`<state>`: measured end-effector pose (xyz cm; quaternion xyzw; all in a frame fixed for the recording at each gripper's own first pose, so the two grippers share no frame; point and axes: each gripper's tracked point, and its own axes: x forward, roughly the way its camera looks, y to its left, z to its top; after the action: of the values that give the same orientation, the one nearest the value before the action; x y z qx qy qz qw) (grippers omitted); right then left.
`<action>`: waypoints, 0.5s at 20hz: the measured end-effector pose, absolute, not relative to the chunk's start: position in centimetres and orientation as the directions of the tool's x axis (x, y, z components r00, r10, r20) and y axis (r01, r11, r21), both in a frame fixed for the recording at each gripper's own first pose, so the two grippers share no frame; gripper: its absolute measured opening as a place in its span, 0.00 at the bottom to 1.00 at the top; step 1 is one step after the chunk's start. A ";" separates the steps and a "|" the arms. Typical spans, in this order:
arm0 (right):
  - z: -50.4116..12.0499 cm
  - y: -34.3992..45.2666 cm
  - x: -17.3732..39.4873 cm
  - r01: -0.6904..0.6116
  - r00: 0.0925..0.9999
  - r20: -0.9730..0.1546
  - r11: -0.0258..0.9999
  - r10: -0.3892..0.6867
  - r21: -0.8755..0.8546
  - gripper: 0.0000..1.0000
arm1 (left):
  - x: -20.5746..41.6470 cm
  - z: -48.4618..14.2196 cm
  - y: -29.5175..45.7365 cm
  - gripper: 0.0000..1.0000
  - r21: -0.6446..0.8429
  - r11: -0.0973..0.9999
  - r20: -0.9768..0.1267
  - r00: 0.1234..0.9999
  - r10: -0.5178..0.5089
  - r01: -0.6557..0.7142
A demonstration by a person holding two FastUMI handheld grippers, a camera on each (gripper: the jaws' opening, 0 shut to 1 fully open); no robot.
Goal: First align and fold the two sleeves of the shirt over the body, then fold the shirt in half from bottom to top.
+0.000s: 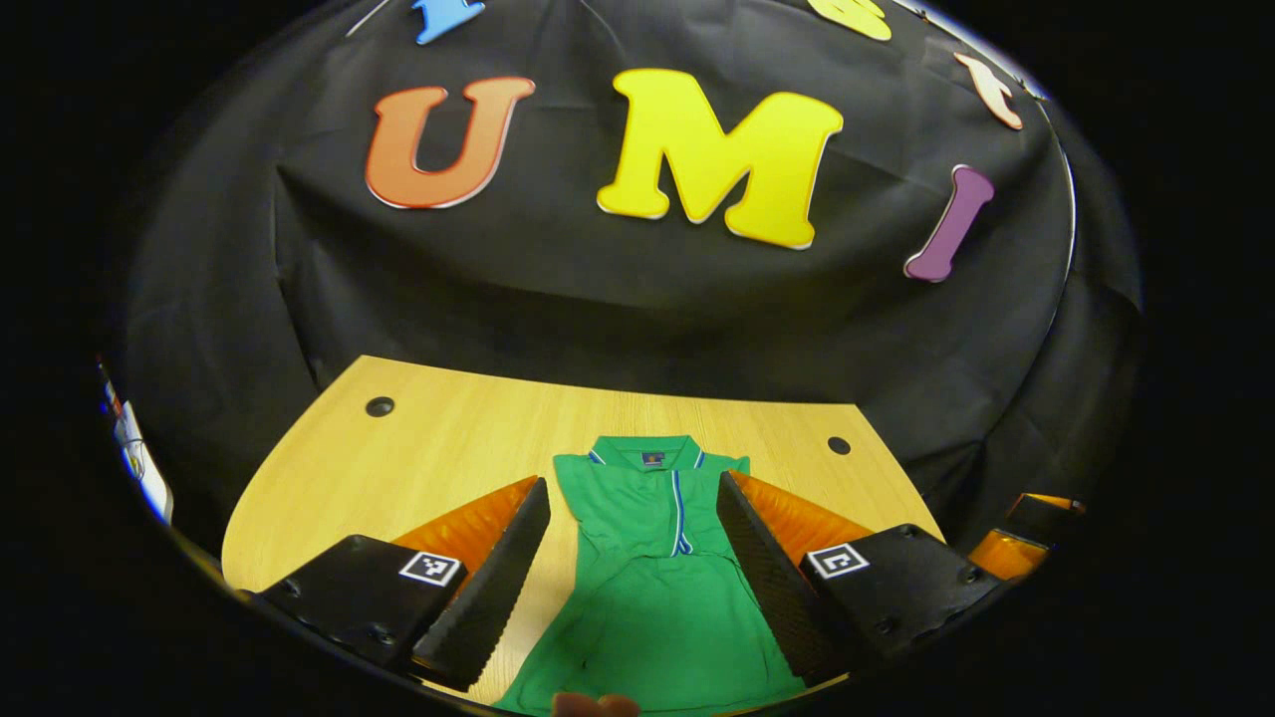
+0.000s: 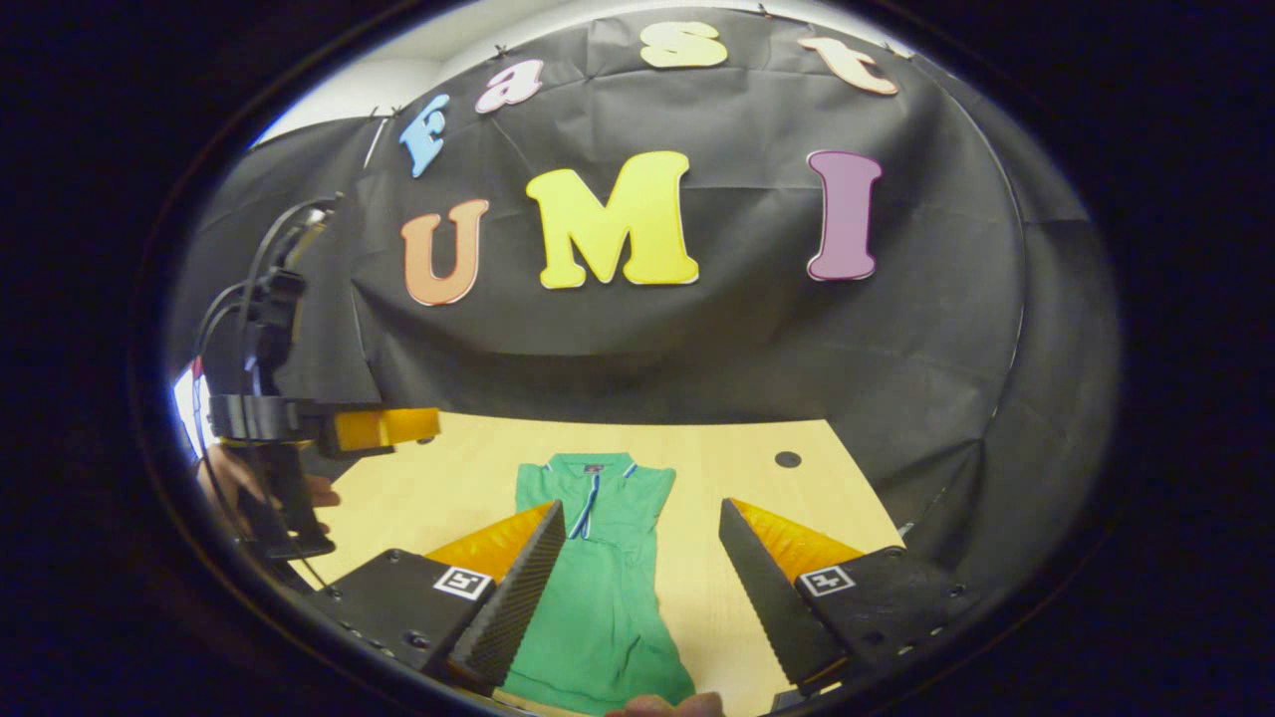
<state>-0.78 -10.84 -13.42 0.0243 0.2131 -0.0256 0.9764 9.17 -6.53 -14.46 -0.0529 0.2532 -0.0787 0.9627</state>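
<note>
A green polo shirt point(image 1: 657, 588) lies flat on the wooden table point(image 1: 418, 458), collar at the far end, a blue and white stripe down its placket. It forms a narrow strip, with no sleeve sticking out at either side. My left gripper point(image 1: 633, 480) hovers open above it, one finger on each side of the body. In the right gripper view the shirt point(image 2: 598, 597) lies under the left finger point(image 2: 513, 597) of my open right gripper point(image 2: 641, 505), which holds nothing. The left gripper point(image 2: 383, 428) hangs at the far left of that view, held by a hand point(image 2: 229, 478).
Two dark round holes point(image 1: 380, 406) point(image 1: 839, 445) mark the table's far corners. Black cloth closes off the back and sides just behind the table edge. Bare wood point(image 2: 717, 468) lies to the right of the shirt. A fingertip point(image 1: 595, 705) shows at the bottom edge.
</note>
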 end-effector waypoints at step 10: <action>-17.4 -8.3 -8.4 -0.021 0.880 -0.475 0.999 -0.005 -0.050 0.96 | -5.7 -16.4 -0.5 1.00 -0.043 0.988 -0.433 0.889 -0.150 0.146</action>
<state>-8.44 -8.27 -17.43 -0.0270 0.2451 0.0042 0.9691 -5.67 -0.48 -16.40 -0.0045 0.2234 -0.0764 0.9717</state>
